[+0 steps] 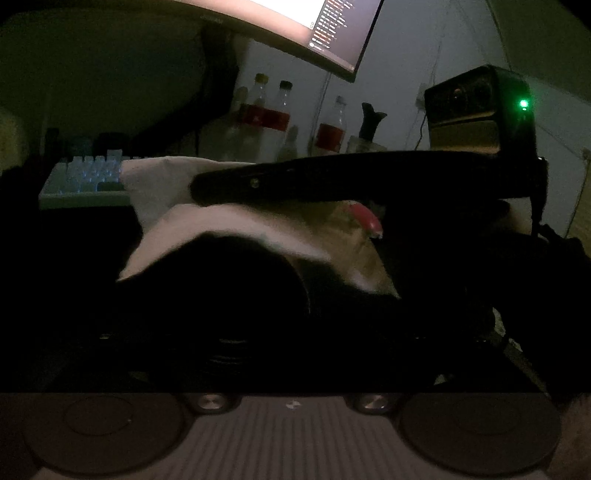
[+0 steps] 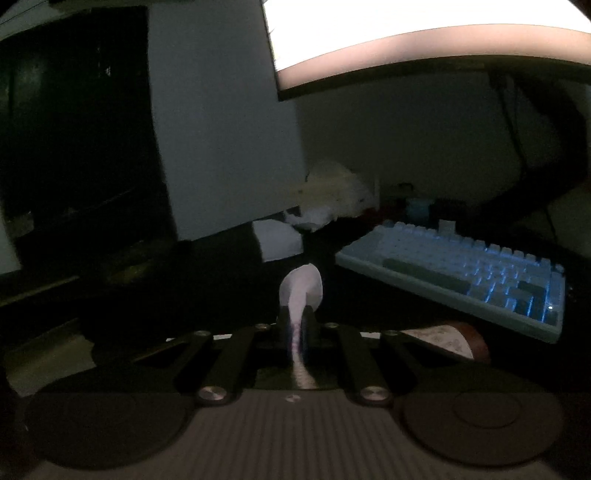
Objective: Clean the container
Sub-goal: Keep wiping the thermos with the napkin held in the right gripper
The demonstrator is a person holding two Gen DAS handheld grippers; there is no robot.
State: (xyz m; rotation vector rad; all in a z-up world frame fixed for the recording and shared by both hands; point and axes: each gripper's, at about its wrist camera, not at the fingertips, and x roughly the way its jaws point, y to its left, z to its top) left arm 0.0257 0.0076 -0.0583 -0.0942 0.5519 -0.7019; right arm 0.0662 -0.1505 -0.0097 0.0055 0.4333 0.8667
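Note:
The left wrist view is very dark. A dark round container [image 1: 229,291] sits close in front of my left gripper, whose fingers are lost in the blackness. White tissue [image 1: 229,221] lies over the container's far side. My right gripper [image 1: 197,188] reaches in from the right as a long black bar, its tip over the tissue. In the right wrist view my right gripper [image 2: 295,325] is shut on a twisted strip of white tissue [image 2: 301,288] that sticks out past the fingertips.
A backlit keyboard [image 2: 461,273] lies on the desk, also in the left wrist view [image 1: 85,177]. A lit monitor [image 2: 424,33] hangs above. Bottles [image 1: 266,114] stand at the back. Crumpled white paper [image 2: 332,199] sits behind. A small red thing [image 1: 365,218] shows under the right gripper.

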